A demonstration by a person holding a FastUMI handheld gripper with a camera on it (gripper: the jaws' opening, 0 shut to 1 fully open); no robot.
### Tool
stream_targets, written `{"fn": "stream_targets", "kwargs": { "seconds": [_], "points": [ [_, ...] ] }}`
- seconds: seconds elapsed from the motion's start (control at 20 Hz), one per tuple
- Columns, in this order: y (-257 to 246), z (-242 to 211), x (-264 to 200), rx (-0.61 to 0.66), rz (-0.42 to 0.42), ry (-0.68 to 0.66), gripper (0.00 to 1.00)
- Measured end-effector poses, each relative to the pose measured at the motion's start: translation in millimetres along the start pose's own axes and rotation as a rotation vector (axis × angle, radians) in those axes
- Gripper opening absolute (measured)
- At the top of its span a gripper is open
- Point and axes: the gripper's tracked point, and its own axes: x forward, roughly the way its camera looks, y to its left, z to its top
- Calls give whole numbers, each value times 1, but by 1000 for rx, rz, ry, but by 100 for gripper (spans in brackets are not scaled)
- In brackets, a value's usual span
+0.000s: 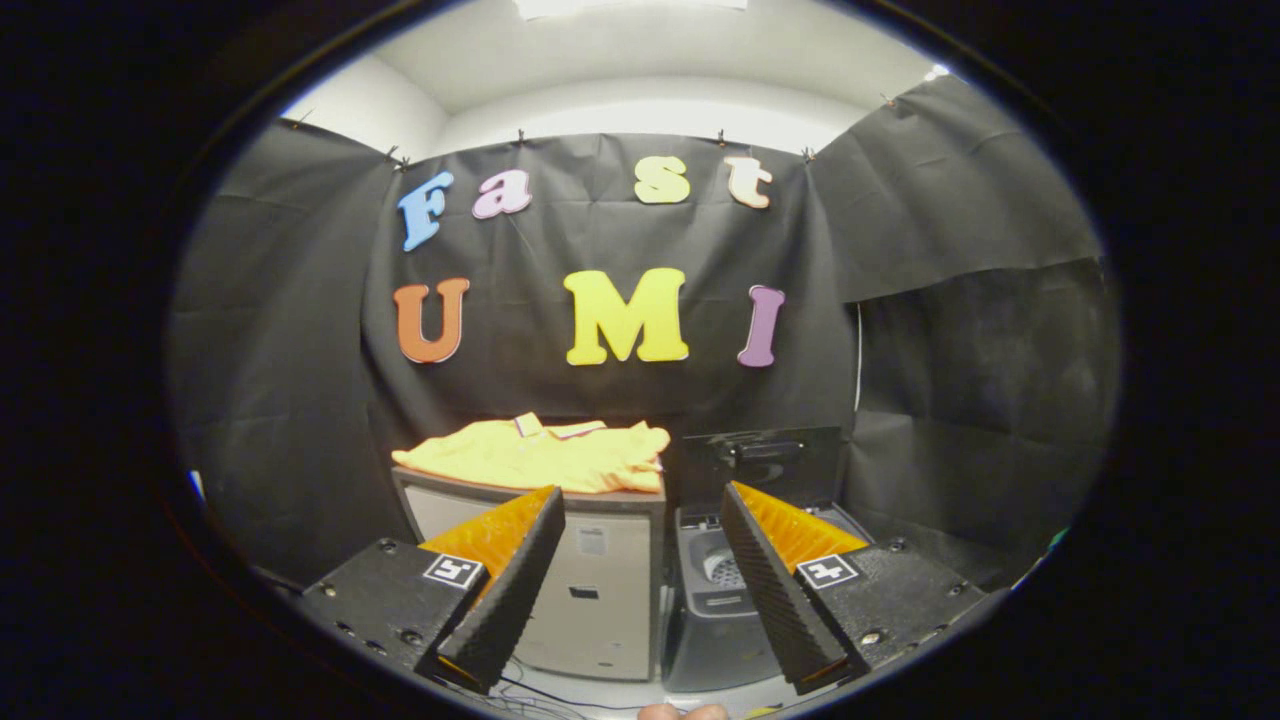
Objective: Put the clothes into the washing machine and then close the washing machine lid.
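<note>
A yellow shirt (pixel 535 456) lies spread flat, collar up, on top of a pale boxy cabinet (pixel 590 575) at the centre of the frame, low against the black wall. Just right of the cabinet stands the dark grey washing machine (pixel 712 610), its lid (pixel 765 462) raised upright at the back, the tub open and a pale drum showing inside. Shirt and machine are near but apart.

The tool (pixel 640 520) sits spread wide, holding nothing.

yellow shirt (pixel 540 455): 1 | washing machine (pixel 715 600): 1 | cabinet (pixel 590 590): 1 | tongs (pixel 640 500) fingers, spread: 2
</note>
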Motion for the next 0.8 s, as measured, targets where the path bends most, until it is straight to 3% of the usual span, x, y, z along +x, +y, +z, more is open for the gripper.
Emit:
{"fn": "stream_targets", "kwargs": {
  "seconds": [0.2, 0.8],
  "points": [
    [32, 12, 37, 13, 28, 52, 99],
    [120, 40, 178, 19, 231, 195, 99]
  ]
}}
